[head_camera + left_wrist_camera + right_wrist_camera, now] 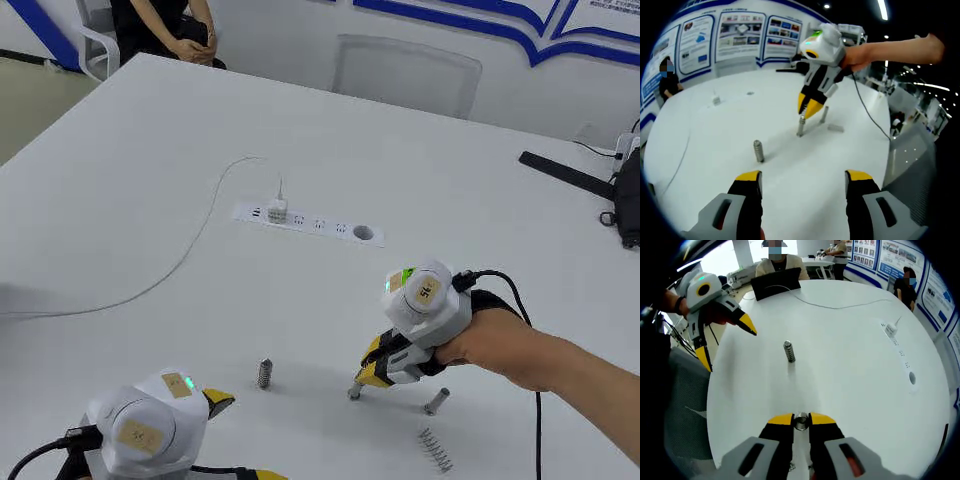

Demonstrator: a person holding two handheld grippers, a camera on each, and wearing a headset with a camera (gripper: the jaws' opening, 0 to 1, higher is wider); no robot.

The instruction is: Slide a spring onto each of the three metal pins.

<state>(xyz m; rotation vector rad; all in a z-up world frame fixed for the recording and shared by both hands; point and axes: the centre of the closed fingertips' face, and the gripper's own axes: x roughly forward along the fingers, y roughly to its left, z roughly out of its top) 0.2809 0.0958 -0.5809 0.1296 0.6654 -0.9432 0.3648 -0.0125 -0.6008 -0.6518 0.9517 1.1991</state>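
Left gripper [803, 176], nearest at the worktop's [420, 170] near edge, is hovering with its yellow-tipped fingers [747, 190] spread wide, holding nothing. Just beyond it, one pin [790, 360] is standing upright, already wearing a spring [788, 348]. Right gripper [360, 382] is pinching its fingers [781, 426] together around a second spring [800, 422] atop the middle pin [800, 131]. Third pin [436, 401] is standing bare beside it, with a loose spring [434, 449] lying close by, toward the near edge.

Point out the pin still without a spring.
The rightmost pin, beside the loose spring: smooth shaft. The left pin wears coils; the middle pin sits between the right gripper's jaws.
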